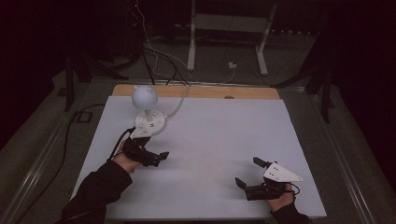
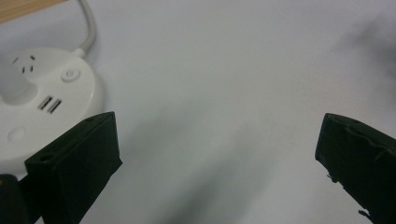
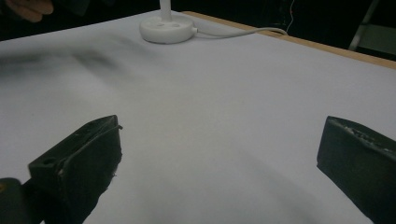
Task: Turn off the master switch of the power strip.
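A white lamp with a globe head (image 1: 144, 97) stands on a round white socket base (image 1: 150, 122) at the back left of the white table sheet (image 1: 210, 140). My left gripper (image 1: 158, 151) lies just in front of that base, open, with nothing between its jaws. In the left gripper view the base (image 2: 42, 102) shows USB ports, sockets and a button, close beside the left jaw of the left gripper (image 2: 219, 154). My right gripper (image 1: 249, 172) rests near the front right, open and empty. The right gripper (image 3: 219, 158) faces the lamp base (image 3: 167, 28) far across the sheet.
The lamp's white cable (image 1: 180, 100) runs off the back over the wooden table edge (image 1: 196, 91). The same cable (image 3: 233, 32) trails right from the base. Behind the table lie floor cables and a white stand (image 1: 229, 28). Bare sheet spreads between the grippers.
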Available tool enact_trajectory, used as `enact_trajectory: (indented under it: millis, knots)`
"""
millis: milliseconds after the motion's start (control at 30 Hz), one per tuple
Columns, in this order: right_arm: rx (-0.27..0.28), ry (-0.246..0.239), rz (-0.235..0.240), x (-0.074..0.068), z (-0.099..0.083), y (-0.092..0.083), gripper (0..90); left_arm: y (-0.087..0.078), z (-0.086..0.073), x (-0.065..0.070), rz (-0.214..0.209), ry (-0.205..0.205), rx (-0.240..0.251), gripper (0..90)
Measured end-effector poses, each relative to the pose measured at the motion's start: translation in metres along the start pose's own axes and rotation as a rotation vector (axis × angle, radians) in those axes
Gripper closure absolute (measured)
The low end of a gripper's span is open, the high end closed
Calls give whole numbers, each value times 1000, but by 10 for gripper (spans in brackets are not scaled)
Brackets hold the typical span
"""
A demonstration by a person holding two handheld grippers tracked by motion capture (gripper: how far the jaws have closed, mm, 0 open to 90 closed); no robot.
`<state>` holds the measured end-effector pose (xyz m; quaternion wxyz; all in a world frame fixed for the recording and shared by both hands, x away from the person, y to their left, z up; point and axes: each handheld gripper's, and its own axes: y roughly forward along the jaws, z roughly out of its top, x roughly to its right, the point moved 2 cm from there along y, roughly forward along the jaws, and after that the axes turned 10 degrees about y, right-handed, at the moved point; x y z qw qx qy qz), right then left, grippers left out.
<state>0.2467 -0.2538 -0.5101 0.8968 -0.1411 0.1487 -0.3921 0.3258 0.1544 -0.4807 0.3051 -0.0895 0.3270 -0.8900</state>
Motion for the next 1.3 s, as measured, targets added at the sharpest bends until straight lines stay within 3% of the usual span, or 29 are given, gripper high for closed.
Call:
enact_trajectory:
  millis: [567, 833, 933, 1033, 1133, 1300]
  knots:
    - [-4, -1, -2, 0, 0, 0, 0, -16, -45, 19, -20, 27, -19, 5]
    - [-7, 0, -2, 0, -1, 1, 0, -25, -63, 27, -19, 26, 7, 5]
    - [-9, -3, -1, 0, -1, 1, 0, -25, -71, 28, -1, 46, 19, 5]
    - [-9, -4, -1, 0, -1, 1, 0, -24, -75, 28, 9, 33, 13, 5]
    - [-7, -7, -1, 0, -1, 0, 0, -22, -76, 28, 21, 57, 8, 5]
    - [-9, -4, 0, 0, -1, 0, 0, -23, -77, 26, 7, 54, 20, 5]
